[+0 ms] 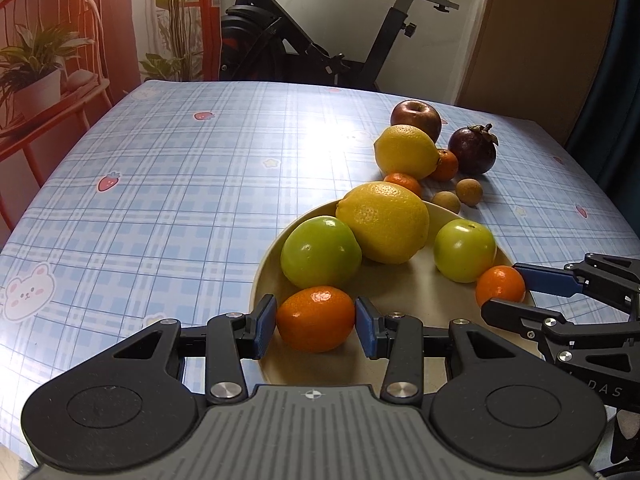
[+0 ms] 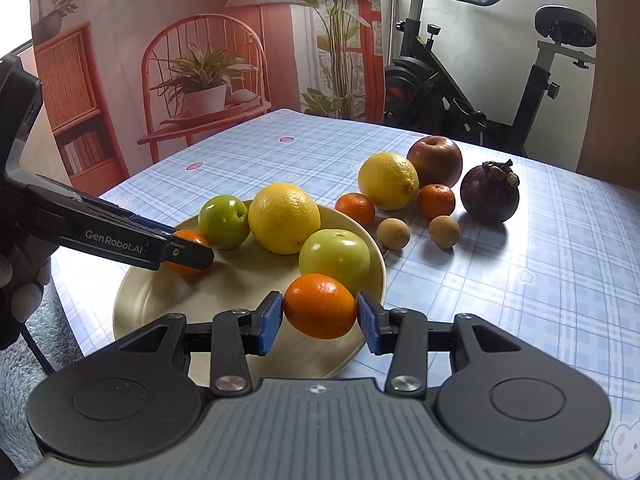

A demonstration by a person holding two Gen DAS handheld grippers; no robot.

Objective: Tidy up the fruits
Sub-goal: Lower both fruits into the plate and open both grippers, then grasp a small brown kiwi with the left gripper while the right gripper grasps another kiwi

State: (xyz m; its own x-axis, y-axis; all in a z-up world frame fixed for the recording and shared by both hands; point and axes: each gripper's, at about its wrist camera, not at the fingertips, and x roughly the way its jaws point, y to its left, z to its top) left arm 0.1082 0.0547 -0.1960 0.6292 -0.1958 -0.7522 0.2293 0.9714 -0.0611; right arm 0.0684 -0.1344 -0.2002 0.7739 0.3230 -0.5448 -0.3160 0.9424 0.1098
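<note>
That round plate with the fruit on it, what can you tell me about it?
The plate is round, shallow and cream-coloured, glossy like ceramic or melamine. It lies flat on the checked tablecloth near the table's front edge. It holds two green fruits, a lemon and two small oranges, one held by each gripper. Other fruit lies just beyond its rim.

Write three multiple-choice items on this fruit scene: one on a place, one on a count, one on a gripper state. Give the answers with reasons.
1. Where does the mangosteen lie?
A. on the plate
B. on the tablecloth
C. in a gripper

2. How many lemons show?
A. one
B. two
C. four

3. What does the left gripper hold?
A. a tangerine
B. a green apple
C. nothing

Answers:
1 B, it sits on the tablecloth, off the plate.
2 B, one lemon on the plate, one lemon off it.
3 A, its pads flank a tangerine; the right gripper holds another tangerine.
</note>
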